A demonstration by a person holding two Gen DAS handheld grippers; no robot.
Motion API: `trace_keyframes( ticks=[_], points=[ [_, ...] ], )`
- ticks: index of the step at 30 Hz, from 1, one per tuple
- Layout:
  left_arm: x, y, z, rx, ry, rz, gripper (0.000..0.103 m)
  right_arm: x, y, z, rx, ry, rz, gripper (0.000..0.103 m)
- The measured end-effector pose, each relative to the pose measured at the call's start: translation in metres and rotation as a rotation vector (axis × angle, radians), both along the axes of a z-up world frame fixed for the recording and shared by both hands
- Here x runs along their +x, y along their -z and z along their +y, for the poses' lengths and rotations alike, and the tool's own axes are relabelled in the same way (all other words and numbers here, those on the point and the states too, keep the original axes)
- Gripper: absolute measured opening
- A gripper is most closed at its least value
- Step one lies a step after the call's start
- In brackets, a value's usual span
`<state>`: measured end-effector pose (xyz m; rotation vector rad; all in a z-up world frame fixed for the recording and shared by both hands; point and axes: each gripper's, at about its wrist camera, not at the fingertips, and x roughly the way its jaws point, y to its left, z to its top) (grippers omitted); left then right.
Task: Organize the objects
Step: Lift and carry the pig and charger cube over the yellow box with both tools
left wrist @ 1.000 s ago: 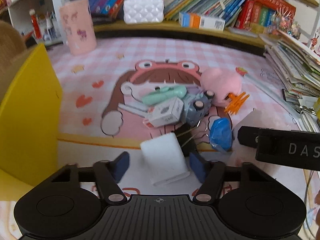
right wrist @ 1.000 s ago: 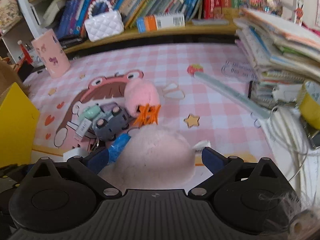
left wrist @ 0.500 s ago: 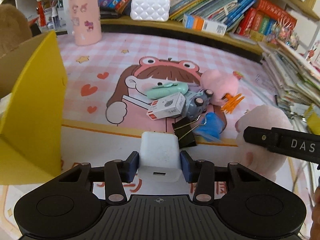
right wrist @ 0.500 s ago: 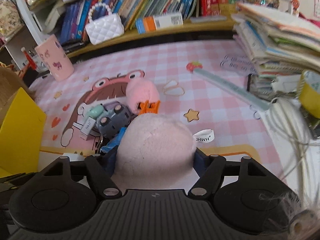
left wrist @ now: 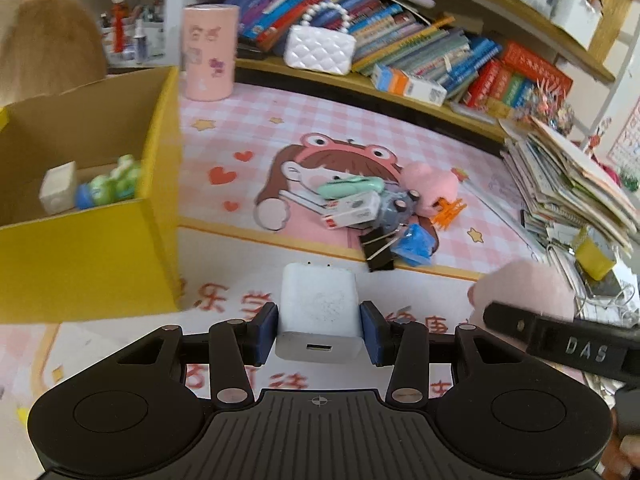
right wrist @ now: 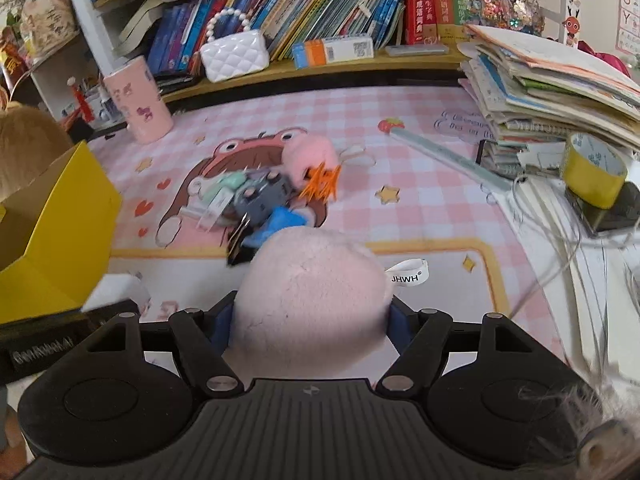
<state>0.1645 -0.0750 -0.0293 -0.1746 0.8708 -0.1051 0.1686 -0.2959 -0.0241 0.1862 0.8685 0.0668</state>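
Charger (left wrist: 318,312) sat clamped in the left gripper (left wrist: 319,330); plush (right wrist: 312,300) squeezed in the right gripper (right wrist: 310,322); either might snag the yellow box (left wrist: 92,256) rim.

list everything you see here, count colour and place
charger: 1, white, between the left tongs
plush toy: 1, pale pink, between the right tongs
box: 1, yellow, left of the mat, small items inside
pile of small things: 1, mixed colours, middle of the mat
binder clip: 1, black, near edge of the pile
fluffy ball: 1, pink, far side of the pile
cup: 1, pink, back left of the mat
handbag: 1, white, on the shelf
books: many, mixed colours, along the shelf
stack of papers: 1, mixed colours, right
tape roll: 1, yellow, right
left tongs: 1, black with blue pads, shut on the charger
right tongs: 1, black with blue pads, shut on the plush toy
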Motion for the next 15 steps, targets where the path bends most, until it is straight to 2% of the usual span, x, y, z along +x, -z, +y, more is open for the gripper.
trace_keyframes(
  ticks=[15],
  points=[
    [-0.059,-0.015,0.083,-0.041,-0.075,-0.040,0.042,-0.053,-0.009,0.091,-0.026,-0.100,0.013,0.071]
  ],
)
